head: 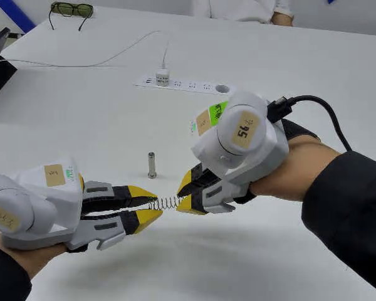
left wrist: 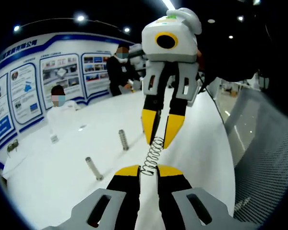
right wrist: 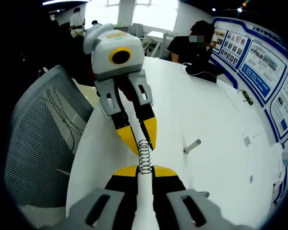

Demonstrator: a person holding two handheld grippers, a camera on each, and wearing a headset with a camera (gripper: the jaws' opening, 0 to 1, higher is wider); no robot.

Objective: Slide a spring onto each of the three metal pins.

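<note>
Spring (head: pixel 166 202) spans the air above the tabletop (head: pixel 100 125), one end clenched in the left tongs (head: pixel 152 204) and the other in the right tongs (head: pixel 187 195), so an uneven pull could, I judge, flick it loose, away from the upright pin (head: pixel 151 164).

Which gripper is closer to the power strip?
Right. The right gripper is straight in front of the power strip; the left gripper is farther back and off to the left.

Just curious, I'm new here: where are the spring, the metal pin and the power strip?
spring (head: pixel 166 202), head view, middle coils.
metal pin (head: pixel 151 164), head view, mid-shaft.
power strip (head: pixel 188 85), head view, top face.
</note>
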